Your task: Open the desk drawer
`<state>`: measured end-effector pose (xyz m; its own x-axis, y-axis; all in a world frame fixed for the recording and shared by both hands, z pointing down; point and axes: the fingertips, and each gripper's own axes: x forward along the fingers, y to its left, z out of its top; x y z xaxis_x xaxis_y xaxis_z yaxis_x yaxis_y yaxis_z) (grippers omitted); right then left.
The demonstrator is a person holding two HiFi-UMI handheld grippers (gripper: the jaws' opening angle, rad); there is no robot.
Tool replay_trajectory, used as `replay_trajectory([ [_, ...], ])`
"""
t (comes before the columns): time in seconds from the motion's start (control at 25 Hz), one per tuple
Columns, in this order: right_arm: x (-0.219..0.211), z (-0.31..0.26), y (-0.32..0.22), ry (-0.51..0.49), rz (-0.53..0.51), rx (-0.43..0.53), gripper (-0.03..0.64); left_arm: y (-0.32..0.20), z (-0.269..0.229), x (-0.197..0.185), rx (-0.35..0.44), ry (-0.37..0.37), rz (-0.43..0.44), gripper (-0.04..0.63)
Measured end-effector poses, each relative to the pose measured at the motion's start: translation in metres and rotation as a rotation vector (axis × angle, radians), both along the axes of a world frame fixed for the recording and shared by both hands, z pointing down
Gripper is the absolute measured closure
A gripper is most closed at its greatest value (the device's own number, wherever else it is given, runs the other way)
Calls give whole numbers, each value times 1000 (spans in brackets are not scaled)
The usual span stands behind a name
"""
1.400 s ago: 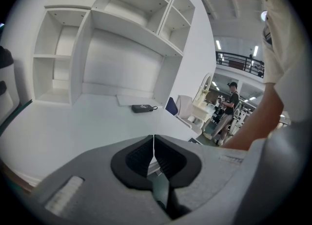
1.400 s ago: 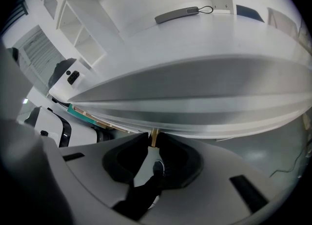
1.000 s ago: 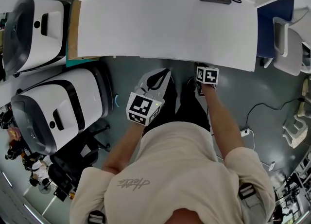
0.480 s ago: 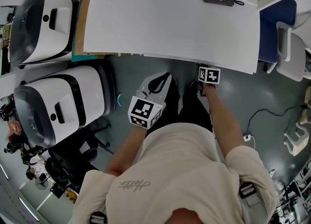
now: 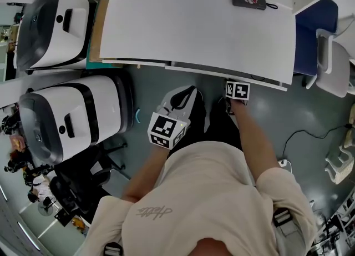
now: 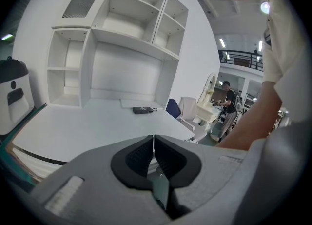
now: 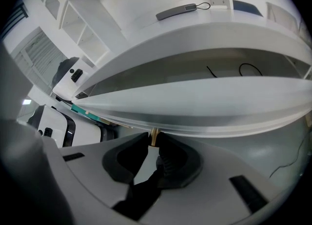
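Since a second ago the drawer front (image 5: 222,75) has come out a little from under the desk (image 5: 194,21), and it now shows as a pale strip below the desktop's front edge; the right gripper (image 5: 233,84) has drawn back toward the person with it. In the right gripper view the right gripper (image 7: 152,140) is pinching the small brass knob (image 7: 153,135) that stands out from the drawer front (image 7: 204,102), jaws pressed on either side of its stem, and a shadowed gap shows between the drawer and the desktop above. The left gripper (image 5: 166,130) hangs in front of the person's body, well apart from the desk, its jaws pressed together on nothing. A dark zip case (image 5: 249,0) lies far back on the desktop, clear of the work. The drawer seems only just started, so most of its travel is likely left. To do the pull well, the right gripper probably needs to hold its squeeze firm, because the knob is small and could slip out, and draw straight back in line with the drawer, level rather than down or sideways, so the drawer does not bind.
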<state>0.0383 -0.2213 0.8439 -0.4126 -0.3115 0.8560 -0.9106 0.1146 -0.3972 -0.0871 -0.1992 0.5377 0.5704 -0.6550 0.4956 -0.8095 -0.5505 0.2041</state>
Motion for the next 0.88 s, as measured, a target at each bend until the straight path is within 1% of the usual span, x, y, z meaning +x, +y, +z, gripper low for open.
replay_trajectory([
  [0.32, -3, 0, 27, -43, -22, -2, 548, 11, -2, 7, 2, -13, -13, 577],
  [0.48, -3, 0, 39, -49, -29, -8, 548, 13, -3, 16, 4, -16, -16, 578],
  [0.88, -6, 1, 57, -57, -50, -2, 548, 25, 7, 31, -3, -20, -66, 577],
])
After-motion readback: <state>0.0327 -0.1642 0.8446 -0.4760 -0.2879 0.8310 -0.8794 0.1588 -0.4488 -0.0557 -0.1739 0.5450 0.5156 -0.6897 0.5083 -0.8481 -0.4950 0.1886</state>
